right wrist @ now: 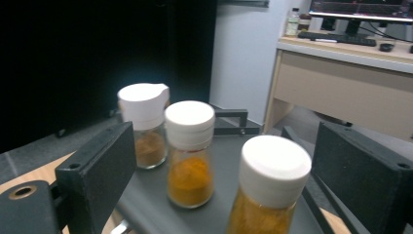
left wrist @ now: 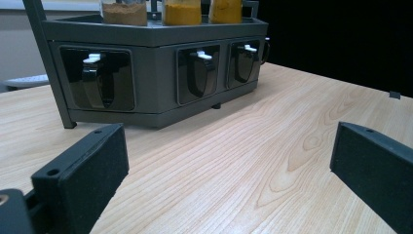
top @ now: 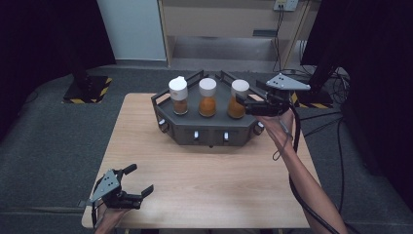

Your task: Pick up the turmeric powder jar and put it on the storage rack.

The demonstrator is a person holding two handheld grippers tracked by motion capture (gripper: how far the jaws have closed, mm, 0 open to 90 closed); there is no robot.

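Note:
A dark grey spice rack (top: 209, 130) stands at the far middle of the wooden table (top: 204, 180). On its top are three glass jars with white lids: a brown-spice jar (top: 178, 96), a middle orange jar (top: 207, 97) and a right orange jar (top: 238, 100). My right gripper (top: 246, 105) is open at the rack's right end. In the right gripper view, its jaws (right wrist: 219, 165) stand wide on either side of the nearest jar (right wrist: 270, 185) without touching it. My left gripper (top: 140, 179) is open and empty, low over the table's near left corner, facing the rack's front (left wrist: 156, 63).
The rack front carries several dark scoop-like holders with white tabs (left wrist: 199, 73). Bare table lies between the left gripper and the rack. Behind the table are a beige desk (top: 219, 19), a striped stand base (top: 87, 90) on the floor and cables (top: 336, 83) at right.

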